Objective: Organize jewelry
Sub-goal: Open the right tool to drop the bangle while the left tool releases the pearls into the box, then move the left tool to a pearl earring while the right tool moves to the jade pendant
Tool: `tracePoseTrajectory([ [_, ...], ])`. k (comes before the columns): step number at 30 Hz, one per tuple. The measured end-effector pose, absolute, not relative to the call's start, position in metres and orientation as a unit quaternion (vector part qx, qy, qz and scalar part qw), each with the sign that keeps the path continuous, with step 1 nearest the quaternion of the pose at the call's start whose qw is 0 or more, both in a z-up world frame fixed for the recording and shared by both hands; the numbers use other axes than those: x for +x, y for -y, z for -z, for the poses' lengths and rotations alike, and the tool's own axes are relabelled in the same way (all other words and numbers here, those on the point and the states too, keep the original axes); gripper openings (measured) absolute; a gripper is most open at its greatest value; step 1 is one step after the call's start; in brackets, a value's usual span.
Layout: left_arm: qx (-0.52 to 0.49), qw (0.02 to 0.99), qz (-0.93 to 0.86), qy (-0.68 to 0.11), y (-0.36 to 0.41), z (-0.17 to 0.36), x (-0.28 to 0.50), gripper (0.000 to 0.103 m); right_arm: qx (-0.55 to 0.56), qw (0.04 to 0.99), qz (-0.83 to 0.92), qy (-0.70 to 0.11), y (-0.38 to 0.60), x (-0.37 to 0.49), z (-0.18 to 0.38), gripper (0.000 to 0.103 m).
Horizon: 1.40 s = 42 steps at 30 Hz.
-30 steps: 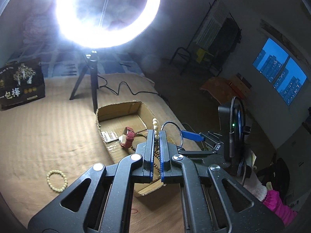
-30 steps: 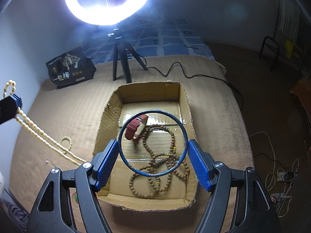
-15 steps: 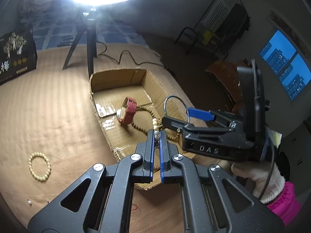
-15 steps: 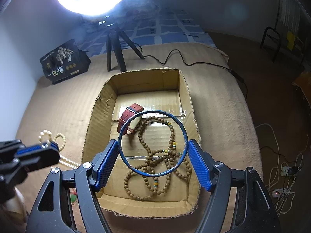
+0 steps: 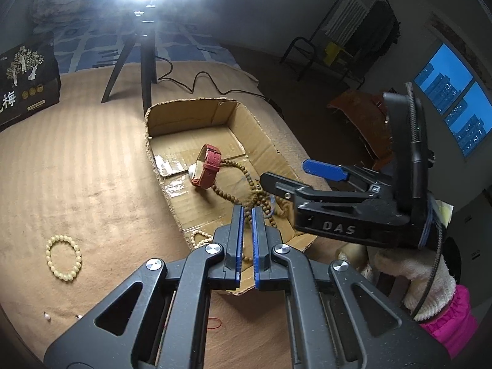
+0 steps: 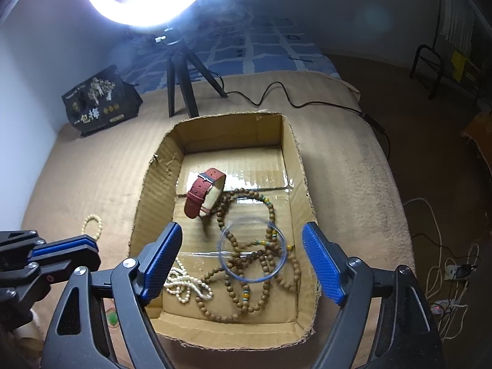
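Observation:
A cardboard box (image 6: pixel 295 160) (image 5: pixel 261 132) lies on the tan bed. In it are a red-strap watch (image 6: pixel 204 196) (image 5: pixel 207 166), a long brown bead necklace (image 6: pixel 267 255) (image 5: pixel 255 190), a blurred blue bangle (image 6: pixel 253 250) and a cream bead necklace (image 6: pixel 184 283) (image 5: pixel 200 238). My right gripper (image 6: pixel 243 261) is open and empty above the box; it also shows in the left wrist view (image 5: pixel 292 175). My left gripper (image 5: pixel 247 224) hovers over the box's near-left corner, its jaws slightly parted with nothing between them; it also shows in the right wrist view (image 6: pixel 67 252).
A cream bead bracelet (image 5: pixel 63 258) (image 6: pixel 92 221) lies on the bed left of the box. A ring light on a tripod (image 6: pixel 181 83) (image 5: pixel 141 58) and a black packet (image 6: pixel 98 101) (image 5: pixel 24 83) stand behind. Small beads (image 5: pixel 47 316) lie near the bed's front.
My right gripper opened and the blue bangle dropped into the box. My left gripper let go of the cream necklace, which now lies in the box's near-left corner.

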<state>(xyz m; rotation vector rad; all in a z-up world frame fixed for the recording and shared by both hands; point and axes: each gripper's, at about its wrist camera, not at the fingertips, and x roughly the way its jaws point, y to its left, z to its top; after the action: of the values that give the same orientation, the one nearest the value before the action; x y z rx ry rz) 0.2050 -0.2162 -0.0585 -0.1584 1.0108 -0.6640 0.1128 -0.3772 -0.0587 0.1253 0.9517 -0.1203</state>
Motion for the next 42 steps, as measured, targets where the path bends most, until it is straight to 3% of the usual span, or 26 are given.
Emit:
tracePoseTrajectory([
  [12,-0.057,0.833,0.285,-0.470,0.195,0.060,0.203,0.003,0.061,0.893,0.066,-0.442,0.376,0.107,0.051,0.080],
  [14,-0.051,0.837,0.279,-0.468,0.189,0.059,0.202,0.009,0.062,0.894,0.066,-0.439,0.375,0.105,0.049,0.080],
  [16,-0.046,0.843,0.269,-0.463,0.178,0.057,0.202,0.038,0.063,0.896,0.063,-0.435,0.374,0.103,0.047,0.080],
  [18,-0.044,0.851,0.259,-0.455,0.164,0.054,0.201,0.043,0.060,0.899,0.056,-0.429,0.370,0.101,0.045,0.080],
  [26,-0.033,0.860,0.225,-0.456,0.105,0.059,0.197,0.043,0.031,0.912,0.008,-0.408,0.341,0.095,0.039,0.081],
  [29,-0.039,0.863,0.208,-0.458,0.081,0.064,0.196,0.043,0.025,0.913,-0.010,-0.407,0.328,0.092,0.038,0.086],
  [42,-0.065,0.851,0.172,-0.492,0.015,0.097,0.191,0.043,0.011,0.891,-0.033,-0.453,0.272,0.081,0.053,0.086],
])
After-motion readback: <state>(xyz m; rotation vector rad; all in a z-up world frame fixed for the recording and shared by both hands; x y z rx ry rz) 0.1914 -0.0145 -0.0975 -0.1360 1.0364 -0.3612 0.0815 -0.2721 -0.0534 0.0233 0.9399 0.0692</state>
